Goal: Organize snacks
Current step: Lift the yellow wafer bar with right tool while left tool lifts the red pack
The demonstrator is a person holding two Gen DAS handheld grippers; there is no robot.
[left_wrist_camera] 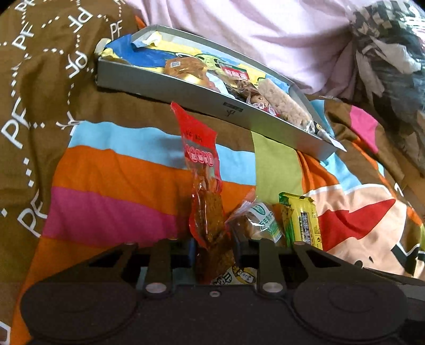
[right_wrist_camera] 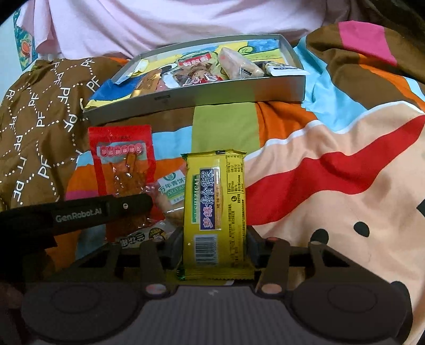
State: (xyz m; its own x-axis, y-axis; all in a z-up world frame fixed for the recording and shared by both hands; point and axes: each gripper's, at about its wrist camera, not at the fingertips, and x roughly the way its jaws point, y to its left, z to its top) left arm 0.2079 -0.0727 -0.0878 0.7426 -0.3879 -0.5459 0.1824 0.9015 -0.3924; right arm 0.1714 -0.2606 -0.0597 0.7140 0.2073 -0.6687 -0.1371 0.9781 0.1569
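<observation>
My left gripper (left_wrist_camera: 213, 249) is shut on a red packet of dried-tofu strips (left_wrist_camera: 202, 164), which stands up between the pads. In the right wrist view the same red packet (right_wrist_camera: 122, 159) shows with the left gripper's black finger (right_wrist_camera: 127, 205) across it. My right gripper (right_wrist_camera: 215, 246) is shut on a yellow-green packet (right_wrist_camera: 215, 196), its pads against both long edges. That yellow-green packet (left_wrist_camera: 305, 220) lies right of the left gripper. A shallow grey box (left_wrist_camera: 186, 90) (right_wrist_camera: 212, 93) holding several snacks sits beyond both grippers.
A green-and-white biscuit packet (right_wrist_camera: 171, 185) (left_wrist_camera: 261, 220) lies between the two held packets, with another printed packet (right_wrist_camera: 143, 237) under it. Everything rests on a rumpled, colourful striped duvet (right_wrist_camera: 332, 164). Pink fabric (right_wrist_camera: 172, 24) rises behind the box; dark patterned cloth (left_wrist_camera: 393, 66) lies far right.
</observation>
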